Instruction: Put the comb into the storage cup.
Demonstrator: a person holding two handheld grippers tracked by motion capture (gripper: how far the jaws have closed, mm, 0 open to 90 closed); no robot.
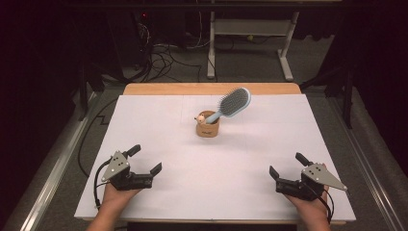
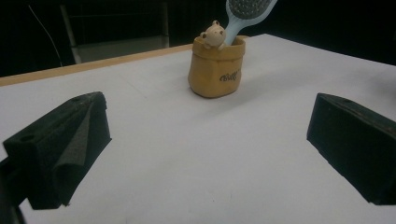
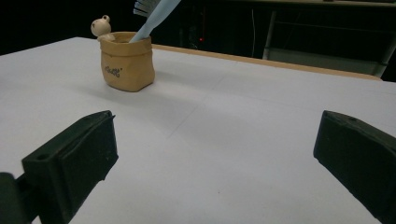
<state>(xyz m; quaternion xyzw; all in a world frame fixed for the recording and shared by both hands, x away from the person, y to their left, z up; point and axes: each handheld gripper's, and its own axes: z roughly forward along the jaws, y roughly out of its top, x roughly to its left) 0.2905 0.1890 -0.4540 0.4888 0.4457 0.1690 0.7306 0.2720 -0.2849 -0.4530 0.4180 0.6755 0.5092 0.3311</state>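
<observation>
Left hand-held gripper [image 1: 146, 159] sits at the near left part of the table [image 1: 159, 120], held from below by a hand [image 1: 117, 194]. Jaws spread wide, nothing between them. Right hand-held gripper [image 1: 288, 165] sits at the near right part, held the same way by the other hand [image 1: 312, 208], jaws likewise wide apart and empty. Both point inward and toward the far side.

Tan pot [image 1: 207, 124] stands upright on the white table cover, past the middle toward the far edge, well apart from both grippers and roughly centred between them. In the left gripper view the pot [image 2: 215, 67] shows ahead and between the jaws; in the right gripper view it [image 3: 127, 60] stands ahead, over toward the left jaw.

Light blue hairbrush [image 1: 232, 104] stands handle-down in the pot, head tilted up and to the right in the high view, bristle pad facing the camera. A small pale animal figure [image 2: 213, 35] perches at the pot's rim, beside the brush handle; also seen in the right gripper view [image 3: 101, 27].

Writing: a dark script word on the pot's front wall, seen in both gripper views. Too blurred to read with certainty. No other labels legible.

Wooden table edge [image 1: 211, 88] shows beyond the white cover.
</observation>
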